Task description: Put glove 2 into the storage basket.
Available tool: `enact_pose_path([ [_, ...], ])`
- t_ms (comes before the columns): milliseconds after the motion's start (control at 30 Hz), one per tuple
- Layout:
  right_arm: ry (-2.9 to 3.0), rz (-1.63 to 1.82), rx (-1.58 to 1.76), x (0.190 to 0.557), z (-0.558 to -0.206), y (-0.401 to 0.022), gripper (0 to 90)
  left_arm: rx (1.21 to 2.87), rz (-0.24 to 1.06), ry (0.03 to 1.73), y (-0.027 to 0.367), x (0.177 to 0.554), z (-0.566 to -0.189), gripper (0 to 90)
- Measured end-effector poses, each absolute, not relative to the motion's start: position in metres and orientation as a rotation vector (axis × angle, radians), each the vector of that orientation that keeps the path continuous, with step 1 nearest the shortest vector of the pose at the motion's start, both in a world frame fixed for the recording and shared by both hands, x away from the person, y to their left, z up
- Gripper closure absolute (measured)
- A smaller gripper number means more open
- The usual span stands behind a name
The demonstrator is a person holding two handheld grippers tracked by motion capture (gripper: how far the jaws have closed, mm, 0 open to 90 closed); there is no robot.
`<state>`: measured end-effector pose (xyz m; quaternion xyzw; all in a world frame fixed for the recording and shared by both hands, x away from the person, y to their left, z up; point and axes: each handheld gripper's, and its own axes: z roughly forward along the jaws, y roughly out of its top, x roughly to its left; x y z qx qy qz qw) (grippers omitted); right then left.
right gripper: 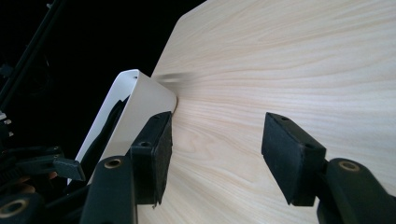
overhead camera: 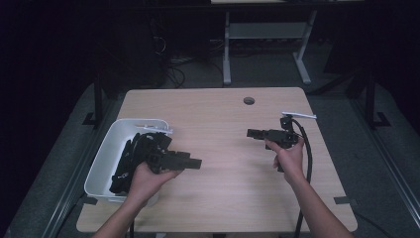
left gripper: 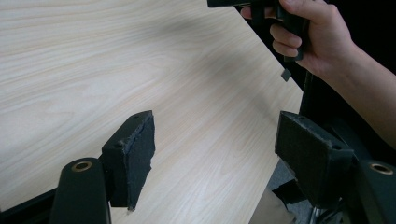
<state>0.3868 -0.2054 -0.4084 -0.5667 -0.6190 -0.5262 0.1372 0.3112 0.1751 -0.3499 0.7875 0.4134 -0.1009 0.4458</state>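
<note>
one white bin of black items is sitting at the table's left edge. two grippers are hovering level, jaws apart and empty: left gripper beside the bin, right gripper well apart.

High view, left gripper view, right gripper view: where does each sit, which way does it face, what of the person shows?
High view: above the person's side, looking forward and down on the table; both forearms, left gripper, right gripper.
Left gripper view: rides the left gripper, facing across the table to the right hand.
Right gripper view: rides the right gripper, facing the white bin.
Shared: bin, high and right gripper views.
</note>
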Motion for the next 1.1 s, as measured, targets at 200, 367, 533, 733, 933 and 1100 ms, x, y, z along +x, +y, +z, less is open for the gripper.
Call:
enact_pose_path([
  [200, -1.778, -1.523, -1.658, 0.384, -0.411, -0.213, 42.4, 1.957, -0.25, 1.014, 0.17, 0.312, -0.351, 28.3],
  [367, -1.778, -1.524, -1.664, 0.382, -0.414, -0.218, 42.4, 1.961, -0.266, 1.009, 0.164, 0.312, -0.355, 28.1],
  [533, -1.769, -1.52, -1.675, 0.38, -0.417, -0.223, 42.4, 1.962, -0.271, 1.005, 0.161, 0.312, -0.358, 28.0],
  [733, -1.77, -1.519, -1.684, 0.376, -0.42, -0.231, 41.9, 1.969, -0.267, 0.998, 0.157, 0.311, -0.36, 27.6],
  [933, -1.767, -1.523, -1.689, 0.373, -0.42, -0.237, 41.8, 1.964, -0.269, 0.994, 0.152, 0.311, -0.362, 27.1],
  [1100, -1.791, -1.501, -1.683, 0.368, -0.426, -0.242, 41.5, 1.975, -0.272, 0.991, 0.148, 0.31, -0.364, 27.0],
])
